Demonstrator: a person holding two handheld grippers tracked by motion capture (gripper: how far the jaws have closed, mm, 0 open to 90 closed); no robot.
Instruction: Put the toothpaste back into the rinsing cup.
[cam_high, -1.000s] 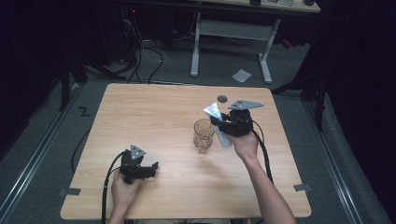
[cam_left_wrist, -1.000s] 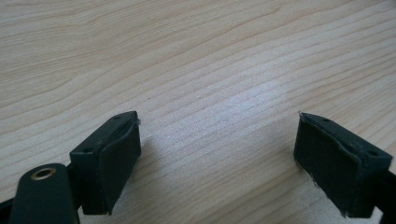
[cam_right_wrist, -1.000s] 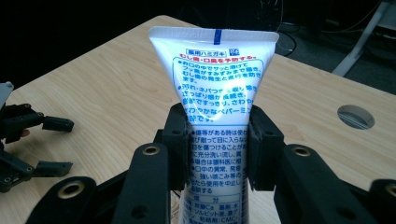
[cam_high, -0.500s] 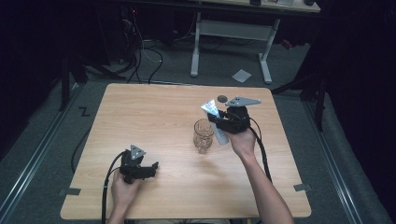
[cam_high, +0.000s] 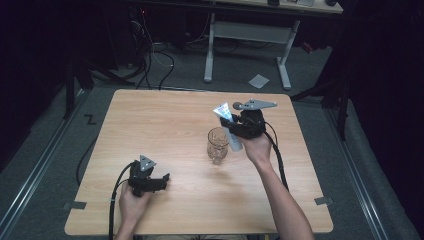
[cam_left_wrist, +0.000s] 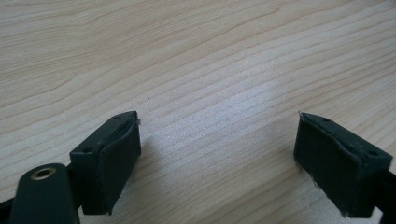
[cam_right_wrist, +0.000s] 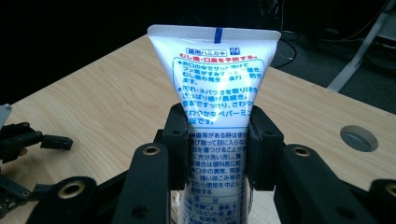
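A white toothpaste tube (cam_right_wrist: 215, 79) with blue print stands crimped end up between the jaws of my right gripper (cam_right_wrist: 217, 147), which is shut on its middle. From above, the tube (cam_high: 223, 111) hangs tilted beside the right rim of a clear glass mug (cam_high: 217, 145), its lower end close to the glass; my right gripper (cam_high: 236, 128) holds it above the table. My left gripper (cam_high: 159, 181) rests near the front left of the wooden table (cam_high: 160, 125), open with nothing between its jaws (cam_left_wrist: 217, 158).
A round grey grommet (cam_right_wrist: 358, 138) is set in the tabletop near the far edge, behind the right gripper. My left gripper (cam_right_wrist: 28, 140) also appears far off in the right gripper view. A white desk frame (cam_high: 250, 35) and cables lie on the floor beyond.
My right gripper has lifted the tube slightly and shifted it away and to the left, nearer the mug's rim. The left gripper has stayed put.
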